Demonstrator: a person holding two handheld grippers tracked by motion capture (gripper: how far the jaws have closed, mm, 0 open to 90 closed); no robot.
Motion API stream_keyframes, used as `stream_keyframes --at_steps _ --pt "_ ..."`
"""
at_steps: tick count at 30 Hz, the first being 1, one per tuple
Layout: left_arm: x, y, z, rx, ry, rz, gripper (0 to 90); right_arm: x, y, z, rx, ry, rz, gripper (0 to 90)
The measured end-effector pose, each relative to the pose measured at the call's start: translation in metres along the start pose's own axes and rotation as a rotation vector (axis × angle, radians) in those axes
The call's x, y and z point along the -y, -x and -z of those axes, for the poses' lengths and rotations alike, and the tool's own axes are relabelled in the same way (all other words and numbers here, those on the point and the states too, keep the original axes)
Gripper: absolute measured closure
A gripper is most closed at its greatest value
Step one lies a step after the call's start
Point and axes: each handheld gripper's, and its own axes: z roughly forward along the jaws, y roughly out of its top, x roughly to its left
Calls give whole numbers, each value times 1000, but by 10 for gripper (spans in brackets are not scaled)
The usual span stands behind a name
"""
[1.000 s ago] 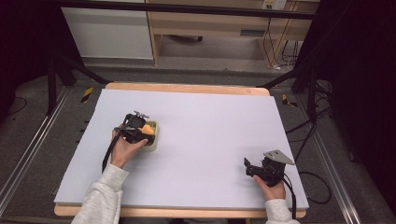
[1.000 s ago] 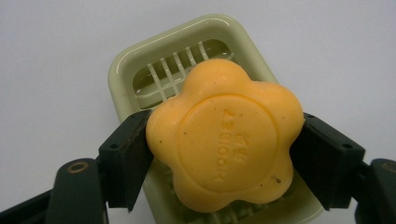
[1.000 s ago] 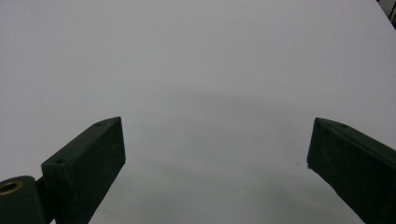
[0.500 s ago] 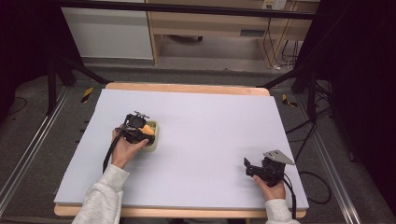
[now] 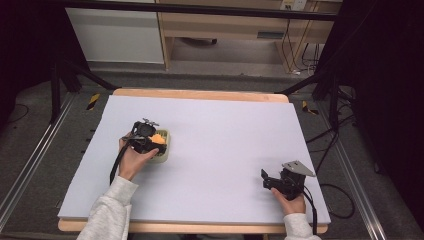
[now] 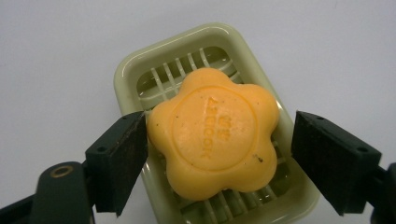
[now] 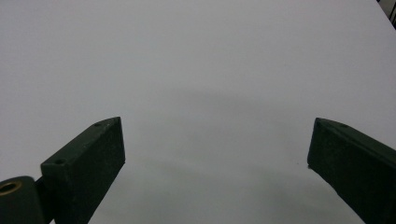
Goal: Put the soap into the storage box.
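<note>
An orange flower-shaped soap (image 6: 215, 133) lies on the slatted bottom of a pale green soap dish (image 6: 140, 74). My left gripper (image 6: 218, 135) points down over it and its jaws have just been opening. The soap sits between them; the left pad is right at its edge and the right pad stands clear of it. In the high view the left gripper (image 5: 149, 141) is over the dish (image 5: 165, 154) at the table's left, with the soap (image 5: 159, 138) showing orange. My right gripper (image 5: 267, 179) rests open near the front right, nothing between its jaws (image 7: 217, 135).
The table (image 5: 225, 135) has a pale lavender-grey top with a wooden rim. Metal frame legs and cables stand on the floor at both sides, and a wooden shelf unit (image 5: 225, 30) stands behind the far edge.
</note>
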Motion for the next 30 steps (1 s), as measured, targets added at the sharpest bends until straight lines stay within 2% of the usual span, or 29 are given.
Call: stream_keyframes --at_steps 5,15,17,27,30 --pt "-1 1 5 11 27 2 187 0 0 0 -2 0 -1 46" --pt "0 6 16 38 114 -6 193 0 0 0 -1 1 -2 46" --pt "2 6 20 41 146 -4 202 0 0 0 0 1 -2 46" --pt "11 10 30 95 226 -5 236 0 0 0 1 1 -1 46" --pt "17 11 35 99 272 -17 253 0 0 0 2 1 0 46"
